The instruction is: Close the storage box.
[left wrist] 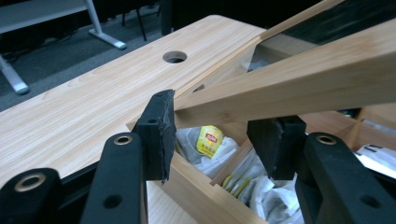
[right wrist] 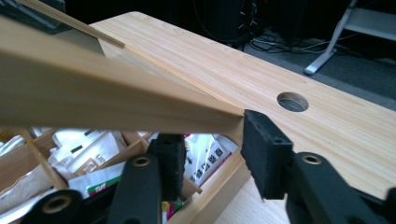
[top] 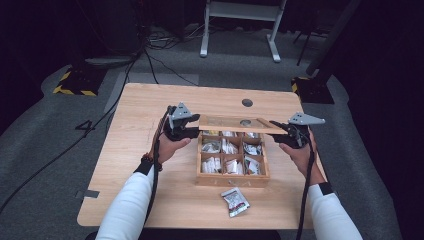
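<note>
High view showed the lid (top: 235,124) of the wooden box (top: 232,179) raised off the compartments and held between our two tools, hinged at the far side as far as we could judge. Our left gripper (top: 192,131) had its jaws clamped on the lid's left front corner; in the left gripper view the wooden rail (left wrist: 289,79) ran between the pads (left wrist: 159,133). Our right gripper (top: 284,131) met the opposite corner, and in the right gripper view one pad (right wrist: 266,149) pressed the rail's end (right wrist: 140,105) while the other sat beneath it, so we could not tell whether that grip was firm. We judged the main risk to be a slip on that right corner: the lid could twist, drop onto the tea bags (left wrist: 210,140) just under the jaws, or drag the box across the table (top: 135,140). A loose sachet (top: 235,201) lay nearer us than both grippers, well apart.
</note>
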Demonstrator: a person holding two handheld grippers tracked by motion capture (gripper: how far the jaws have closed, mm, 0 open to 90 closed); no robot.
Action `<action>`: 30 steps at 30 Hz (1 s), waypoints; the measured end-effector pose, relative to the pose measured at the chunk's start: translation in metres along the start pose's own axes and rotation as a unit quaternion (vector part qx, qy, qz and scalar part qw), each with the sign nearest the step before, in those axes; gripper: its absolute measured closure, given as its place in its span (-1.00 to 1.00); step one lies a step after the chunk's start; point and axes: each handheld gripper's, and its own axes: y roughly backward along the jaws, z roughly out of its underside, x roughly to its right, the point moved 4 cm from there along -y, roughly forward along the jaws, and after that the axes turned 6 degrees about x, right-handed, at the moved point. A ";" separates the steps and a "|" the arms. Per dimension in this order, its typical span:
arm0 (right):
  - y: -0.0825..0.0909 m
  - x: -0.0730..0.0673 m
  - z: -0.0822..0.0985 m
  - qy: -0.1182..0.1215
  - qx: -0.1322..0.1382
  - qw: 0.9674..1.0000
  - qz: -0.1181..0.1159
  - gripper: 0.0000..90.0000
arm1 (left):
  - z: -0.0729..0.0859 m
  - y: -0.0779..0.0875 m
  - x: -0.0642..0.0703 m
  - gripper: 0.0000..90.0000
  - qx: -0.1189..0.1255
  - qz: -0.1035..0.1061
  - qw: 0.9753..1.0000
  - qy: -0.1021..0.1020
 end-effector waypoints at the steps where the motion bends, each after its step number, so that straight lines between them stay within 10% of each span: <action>1: 0.003 0.001 0.000 -0.002 0.003 1.000 -0.003 0.45 | 0.000 0.002 0.001 0.17 0.003 0.004 1.000 0.003; 30: 0.030 -0.023 0.026 0.030 -0.015 0.999 -0.013 0.47 | 0.030 0.019 0.023 0.17 -0.023 0.013 1.000 -0.017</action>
